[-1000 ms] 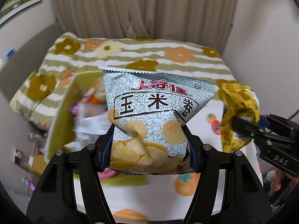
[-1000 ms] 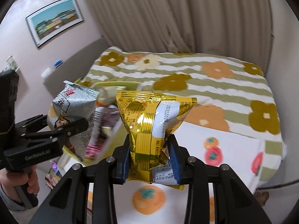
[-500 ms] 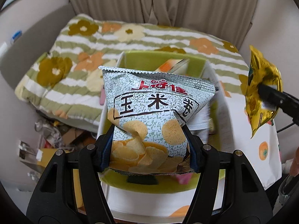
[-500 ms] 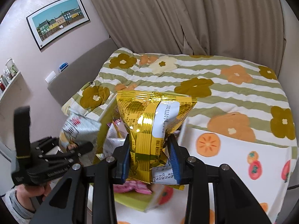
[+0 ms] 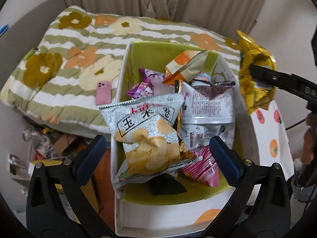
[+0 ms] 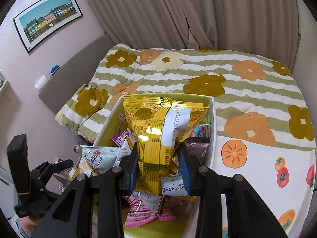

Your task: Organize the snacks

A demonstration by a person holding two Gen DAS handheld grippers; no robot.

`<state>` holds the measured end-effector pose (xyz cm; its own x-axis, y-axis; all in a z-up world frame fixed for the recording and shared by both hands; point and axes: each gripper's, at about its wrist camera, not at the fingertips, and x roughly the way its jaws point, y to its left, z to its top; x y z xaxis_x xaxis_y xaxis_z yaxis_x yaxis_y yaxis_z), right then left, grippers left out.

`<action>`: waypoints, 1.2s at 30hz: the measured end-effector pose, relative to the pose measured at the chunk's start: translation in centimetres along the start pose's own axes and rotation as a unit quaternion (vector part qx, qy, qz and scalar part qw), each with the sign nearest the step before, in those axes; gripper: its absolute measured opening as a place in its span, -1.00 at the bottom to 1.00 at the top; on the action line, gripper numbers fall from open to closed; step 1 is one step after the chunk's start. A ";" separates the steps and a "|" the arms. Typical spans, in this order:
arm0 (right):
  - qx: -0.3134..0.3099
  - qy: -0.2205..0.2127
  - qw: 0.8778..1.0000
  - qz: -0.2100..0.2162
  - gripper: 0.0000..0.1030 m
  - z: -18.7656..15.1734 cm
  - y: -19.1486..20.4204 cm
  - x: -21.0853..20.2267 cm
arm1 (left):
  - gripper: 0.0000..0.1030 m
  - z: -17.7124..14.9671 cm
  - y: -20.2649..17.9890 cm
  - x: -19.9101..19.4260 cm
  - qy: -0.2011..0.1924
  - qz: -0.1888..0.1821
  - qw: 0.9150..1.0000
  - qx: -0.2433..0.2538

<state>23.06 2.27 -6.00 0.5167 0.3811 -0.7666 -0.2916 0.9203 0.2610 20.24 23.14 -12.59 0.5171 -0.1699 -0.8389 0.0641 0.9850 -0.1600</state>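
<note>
- Silver foil of the chip bag point(image 5: 150, 136) is lying on the pile inside the box point(image 5: 122, 91), in the left wrist view, between the pads of the left hand-held gripper point(image 5: 158, 152) but touching neither; the jaws are opening wide and the bag is resting free.
- Its long axis is running away from the camera, top seam tilted to the far left. Black characters in a frame are reading 玉米卷; the red logo above them is too blurred to read.
- At the right edge of this view, the gold bag point(image 5: 255, 75) is hanging in the right hand-held gripper point(image 5: 259, 73), just outside the box's right wall, above the fruit-print cloth on the bench point(image 5: 277, 138).
- White packets, purple wrappers and a pink one are sharing the box; their print is too small to read. A pink phone point(image 5: 104, 95) is lying on the bed point(image 5: 59, 59).
- Seen from the right wrist, the right hand-held gripper point(image 6: 158, 168) is pinching the gold bag point(image 6: 162, 127) narrowly at its lower half, seam upward, directly above the open box point(image 6: 213, 130).
- My judgement: the drop is turning on that relation, with the box straight below and the right hand nearer.
- A white strip on the gold bag is showing a date code starting 20251209; small nutrition figures lower down are barely legible. The chip bag point(image 6: 97, 158) is showing 卷 at left.
</note>
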 end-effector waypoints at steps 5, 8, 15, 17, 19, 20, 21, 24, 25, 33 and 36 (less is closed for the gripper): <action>-0.005 -0.005 1.000 -0.014 -0.35 1.5 0.9 0.7 | 0.99 1.3 -0.3 -1.1 -0.015 -0.005 1.000 0.021; 0.000 -0.009 1.000 -0.020 -0.34 2.3 1.3 1.4 | 0.99 2.0 -0.3 -1.3 -0.020 -0.004 0.999 0.034; 0.013 -0.026 0.999 -0.024 0.34 3.0 1.8 3.2 | 0.99 2.3 0.0 -1.3 -0.024 0.001 0.999 0.035; 0.011 -0.041 0.999 -0.019 0.81 2.5 1.9 2.7 | 0.99 1.9 -0.1 -1.5 -0.026 0.005 0.999 0.033; 0.008 -0.048 0.999 -0.015 0.81 2.0 2.1 2.1 | 0.99 1.3 -0.5 -1.8 -0.030 0.011 0.999 0.030; 0.006 -0.051 0.999 -0.017 0.81 1.6 2.0 1.6 | 0.99 1.0 -0.6 -2.0 -0.032 0.013 0.999 0.030; 0.004 -0.054 0.998 -0.018 0.81 1.2 1.9 1.0 | 0.99 0.7 -0.9 -2.3 -0.035 0.016 0.999 0.028; 0.000 -0.060 0.998 -0.014 0.81 0.4 1.6 -0.6 | 0.99 -0.1 -2.1 -3.6 -0.046 0.020 0.998 0.024; -0.002 -0.064 0.998 -0.015 0.81 0.0 1.6 -1.5 | 0.99 -0.5 -2.7 -4.1 -0.050 0.023 0.998 0.025; -0.009 -0.108 0.994 -0.035 0.81 -4.1 0.6 -10.5 | 0.99 -3.4 -8.5 -10.2 -0.105 0.038 0.992 0.053; -0.009 -0.123 0.991 -0.050 0.81 -6.1 0.2 -13.9 | 0.99 -5.1 -10.5 -12.3 -0.123 0.032 0.990 0.058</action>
<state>10.89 -3.40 1.18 0.7241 0.2998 -0.6211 -0.2419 0.9538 0.1784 8.84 14.71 -3.29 0.7149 -0.1099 -0.6905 0.1160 0.9925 -0.0379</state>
